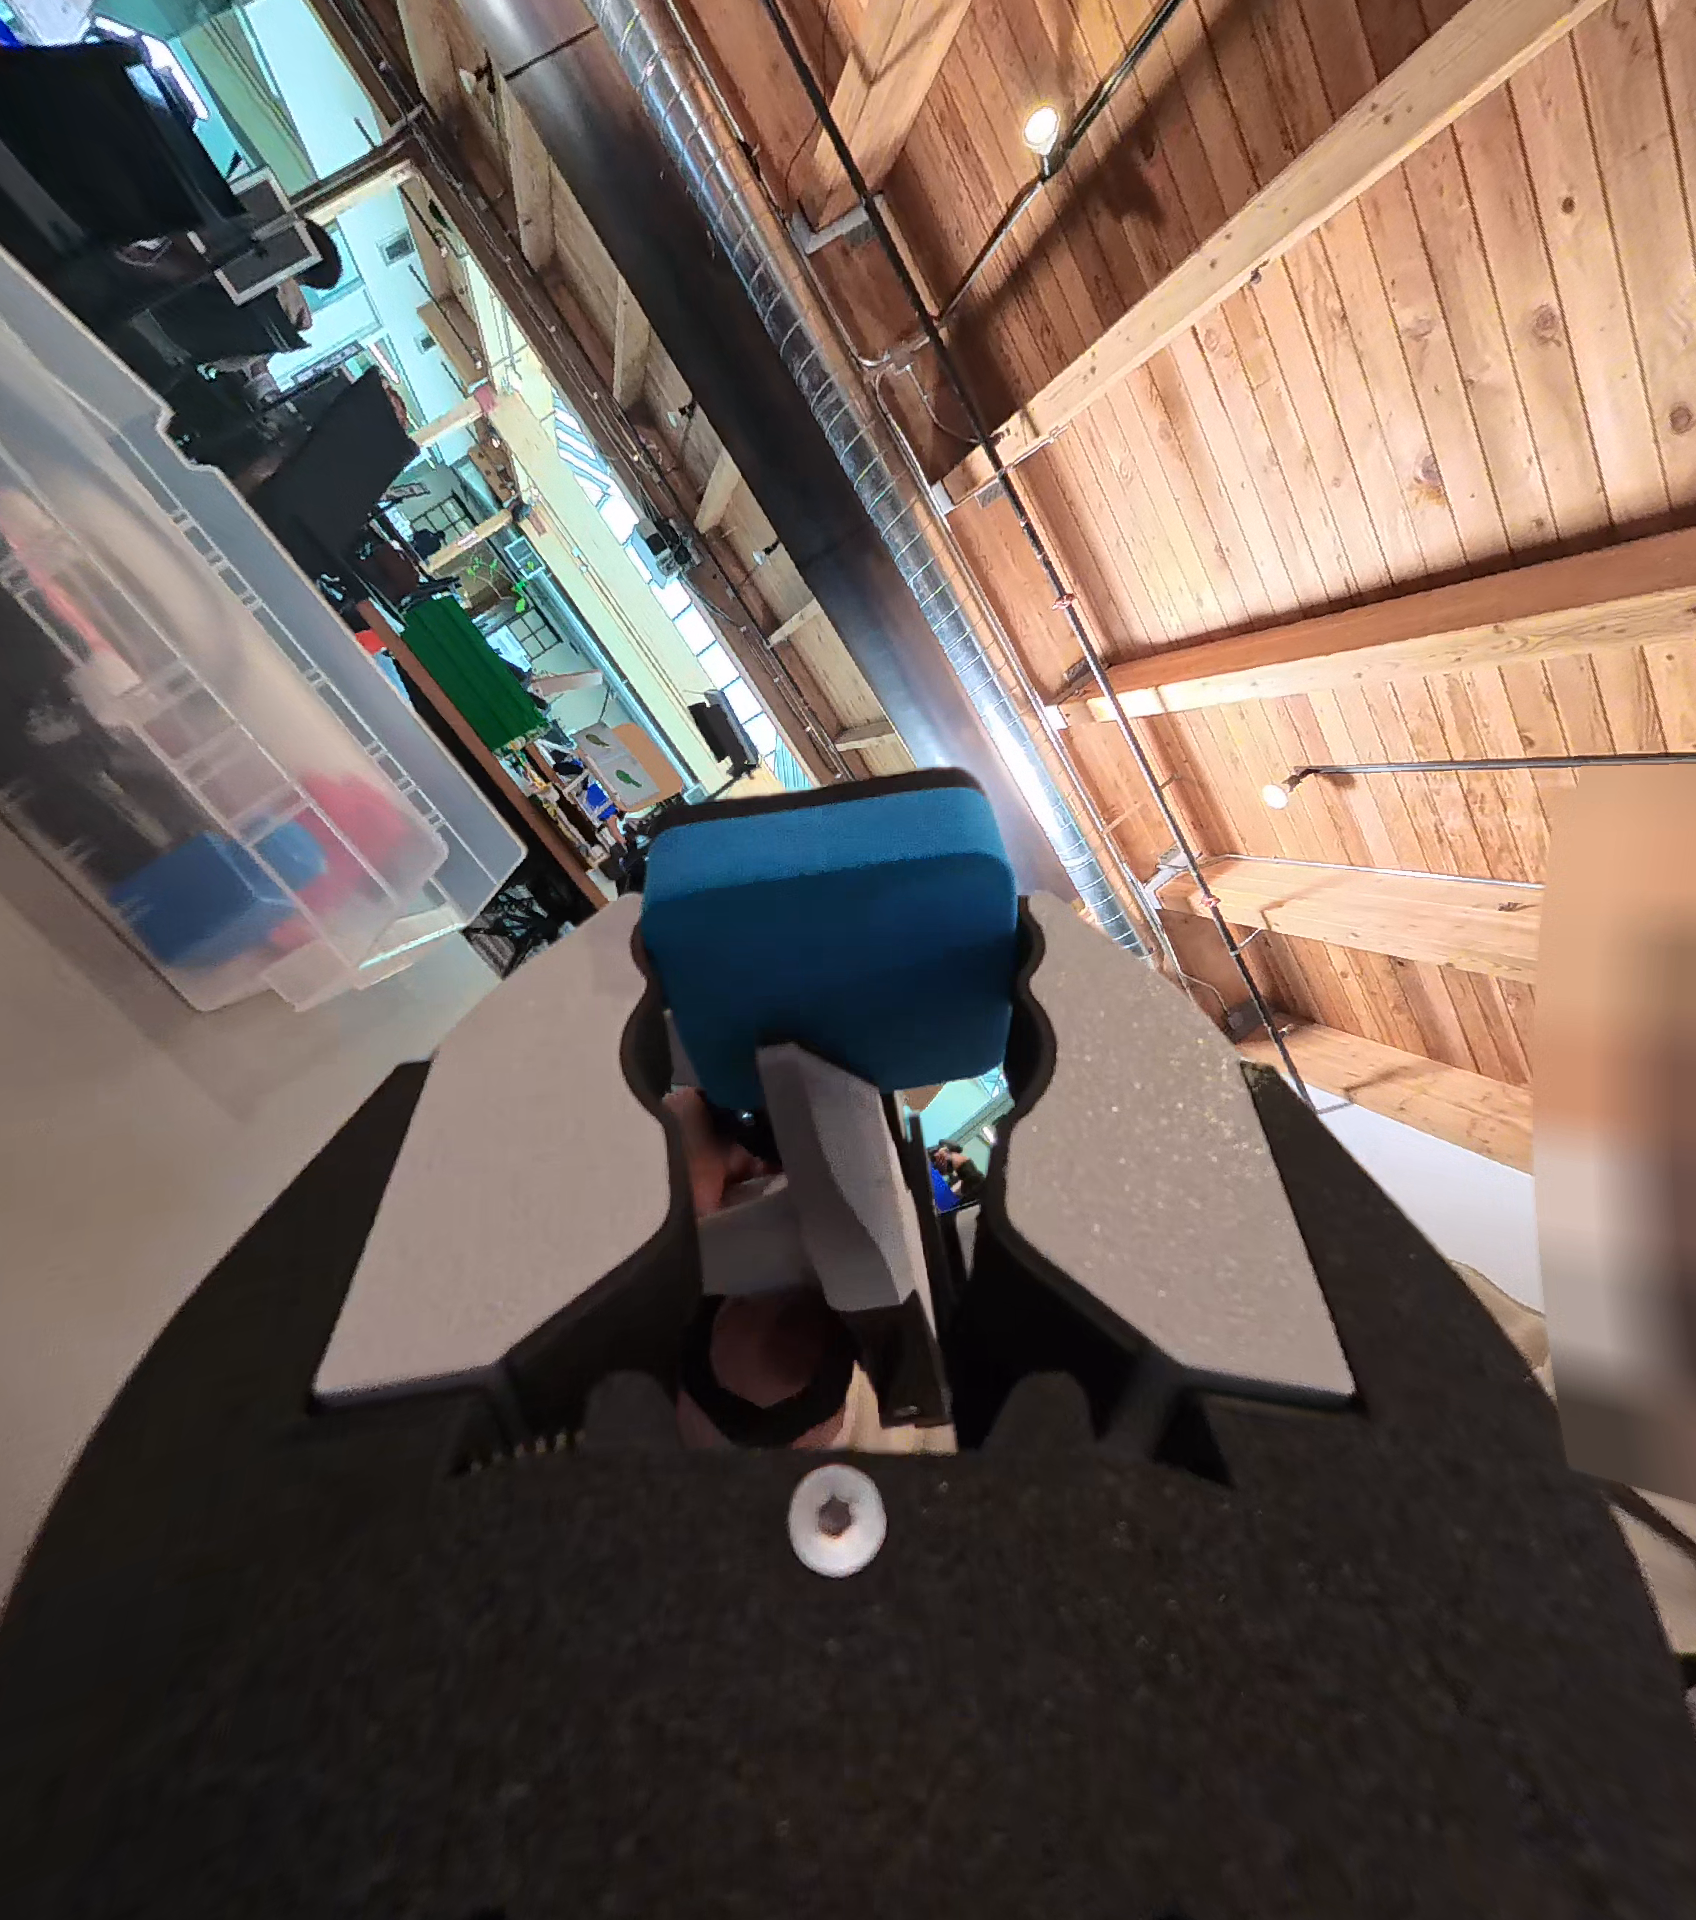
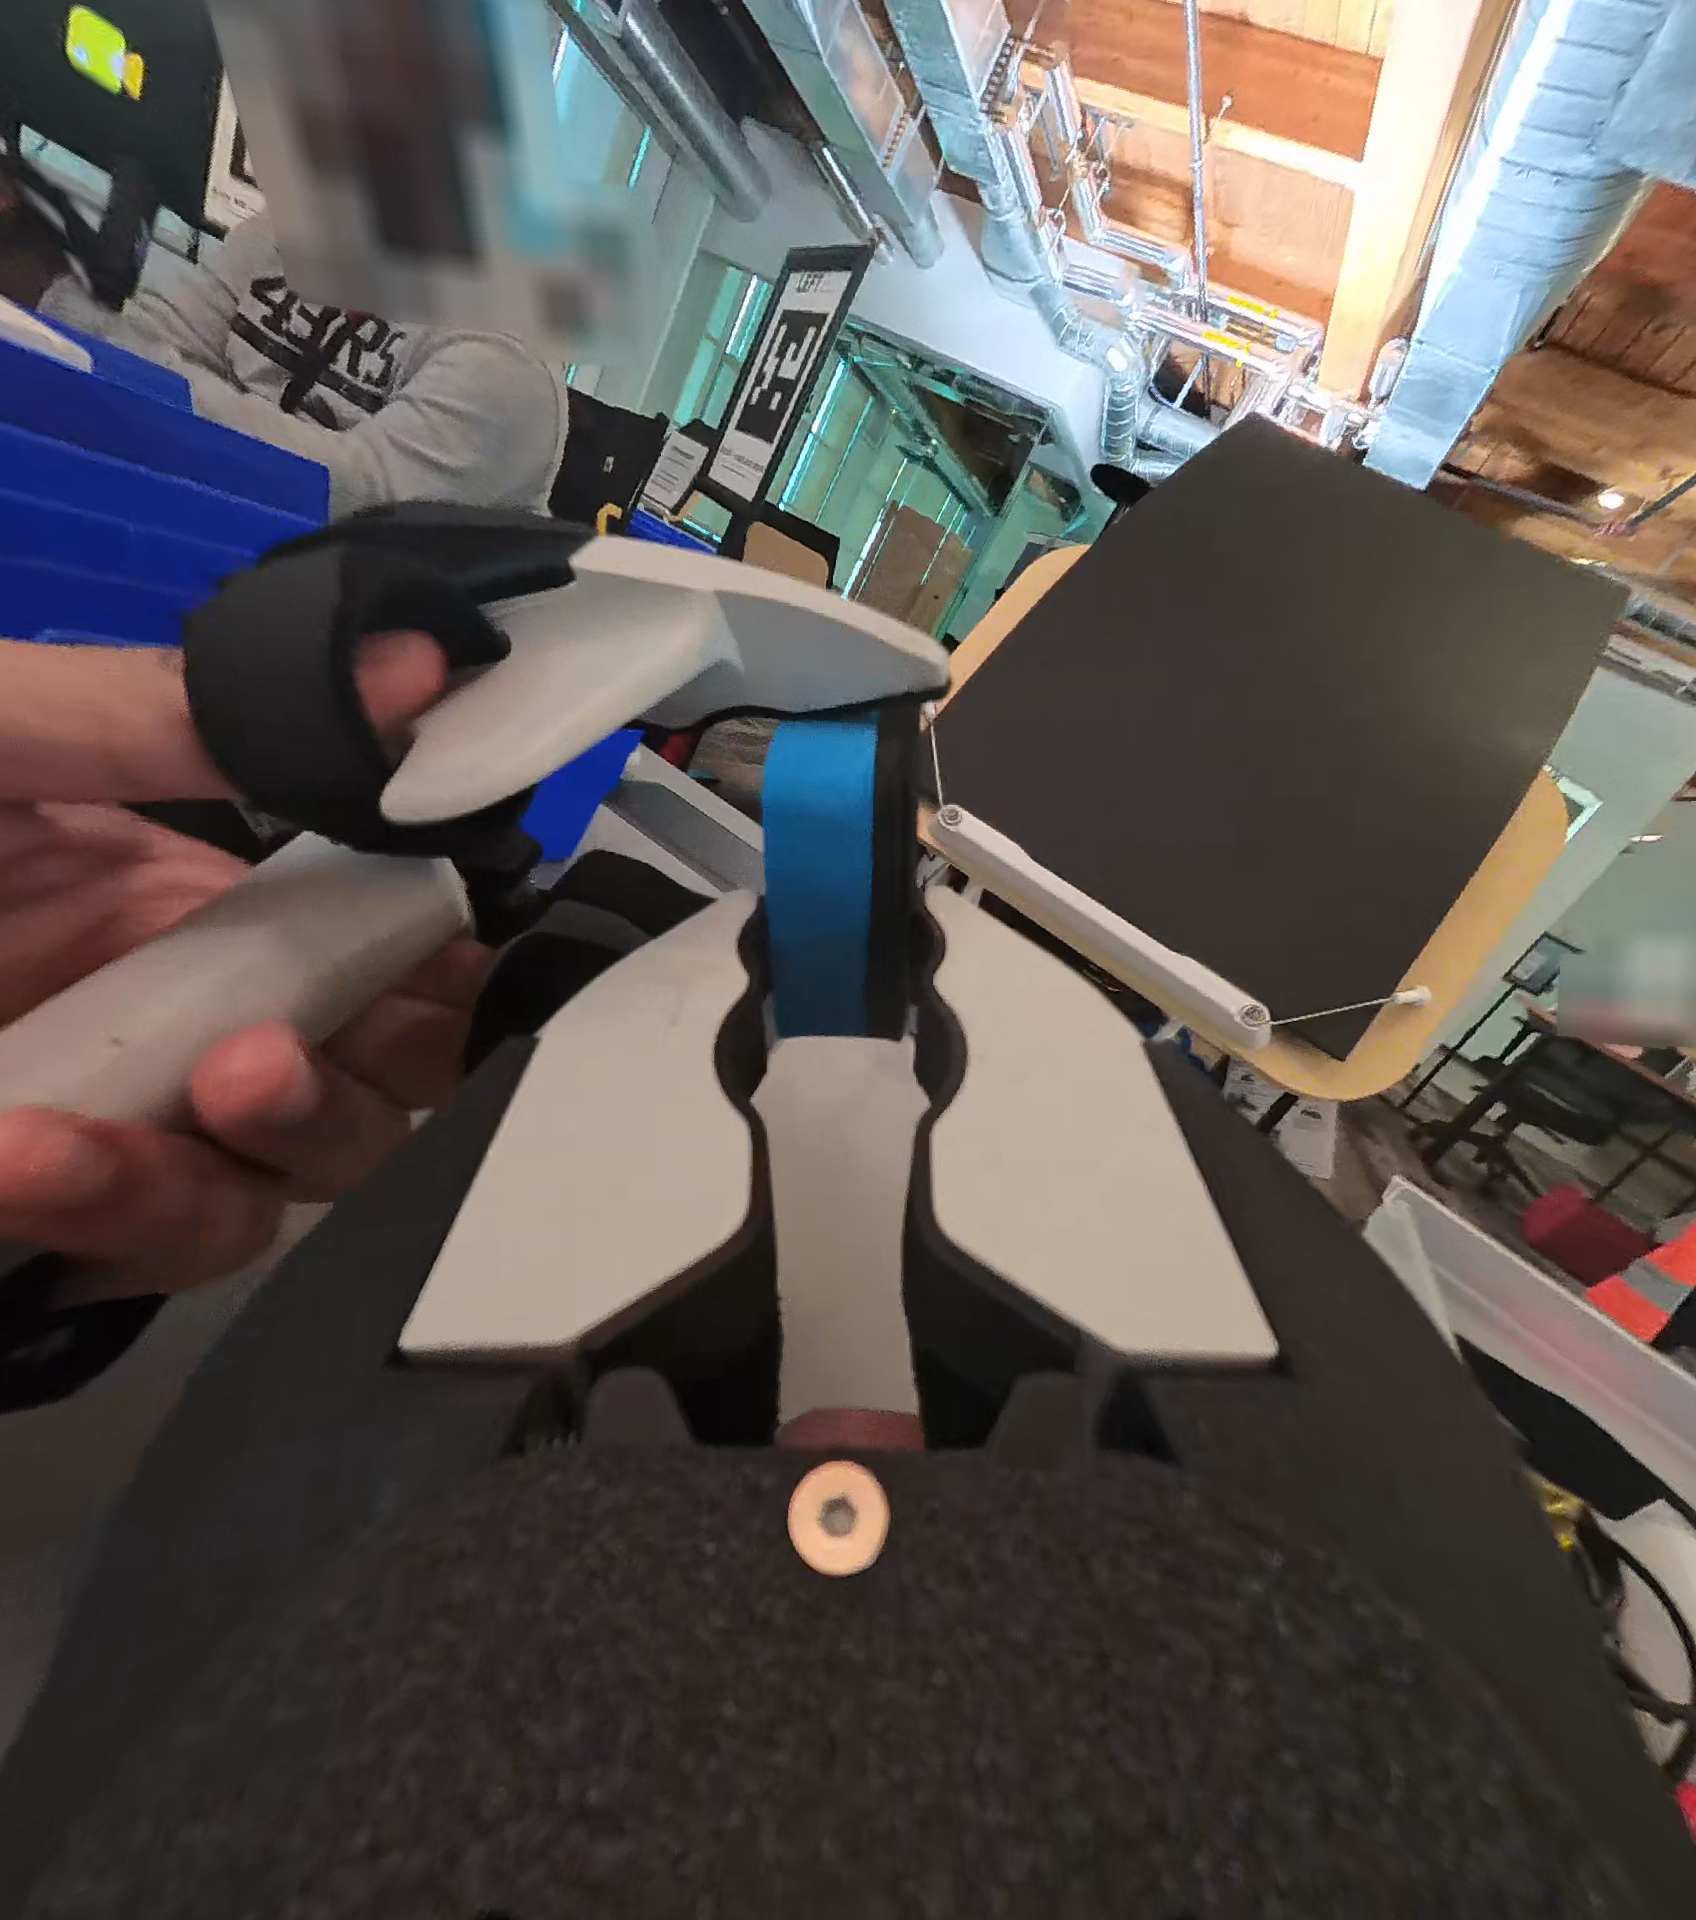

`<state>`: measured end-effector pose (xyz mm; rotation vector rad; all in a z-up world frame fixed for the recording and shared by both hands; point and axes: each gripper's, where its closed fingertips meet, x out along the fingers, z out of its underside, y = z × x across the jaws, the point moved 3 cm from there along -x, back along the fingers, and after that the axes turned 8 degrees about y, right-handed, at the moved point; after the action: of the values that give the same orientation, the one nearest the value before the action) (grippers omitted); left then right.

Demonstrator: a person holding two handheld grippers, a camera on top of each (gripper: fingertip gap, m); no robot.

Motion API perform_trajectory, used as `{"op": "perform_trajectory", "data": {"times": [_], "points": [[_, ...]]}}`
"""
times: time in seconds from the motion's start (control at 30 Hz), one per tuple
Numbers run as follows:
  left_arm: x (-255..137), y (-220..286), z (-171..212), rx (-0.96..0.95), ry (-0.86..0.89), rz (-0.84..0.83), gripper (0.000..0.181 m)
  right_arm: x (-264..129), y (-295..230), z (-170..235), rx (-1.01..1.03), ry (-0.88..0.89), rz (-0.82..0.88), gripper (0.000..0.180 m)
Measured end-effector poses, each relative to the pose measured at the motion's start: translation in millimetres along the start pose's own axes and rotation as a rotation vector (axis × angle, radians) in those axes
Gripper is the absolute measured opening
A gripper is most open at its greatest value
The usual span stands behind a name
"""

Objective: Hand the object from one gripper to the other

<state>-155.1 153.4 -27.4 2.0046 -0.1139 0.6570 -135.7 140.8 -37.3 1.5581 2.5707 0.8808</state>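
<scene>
Gripping one blue pad [image 1: 828, 935] together, both grippers [image 1: 828, 997] [image 2: 833, 987] seem clamped; clear bin [image 1: 200, 727] nearby.

Matt blue foam block [image 1: 828, 935], rough wooden ceiling planks [image 1: 1446, 364] (knotty)

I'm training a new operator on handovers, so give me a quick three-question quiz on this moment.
1. True or false: the blue block is lying on a table.
2. In the right wrist view, which side of the block faces the camera? A) its broad blue face B) its narrow edge, blue with a black layer C) none, it is hidden
3. Which claw is closed on the block?

Key:
1. False. It is held up in the air.
2. B
3. Both. The left claw and the right claw each pinch it.
</scene>
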Motion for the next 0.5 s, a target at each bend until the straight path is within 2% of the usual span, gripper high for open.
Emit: {"op": "perform_trajectory", "data": {"times": [0.07, 0.27, 0.5], "points": [[-3, -4, -1, 0.033, -0.031, -0.017, 0.061, 1, -1, 4, -0.029, -0.029, -0.015, 0.024], [-11, -11, -7, 0.340, -0.209, -0.189, 0.066, 3, -3, 15, -0.074, -0.070, -0.043, 0.023], [-31, -12, -39, 0.523, -0.221, -0.342, 0.066, 4, -4, 34, -0.095, -0.147, -0.094, 0.023]]}}
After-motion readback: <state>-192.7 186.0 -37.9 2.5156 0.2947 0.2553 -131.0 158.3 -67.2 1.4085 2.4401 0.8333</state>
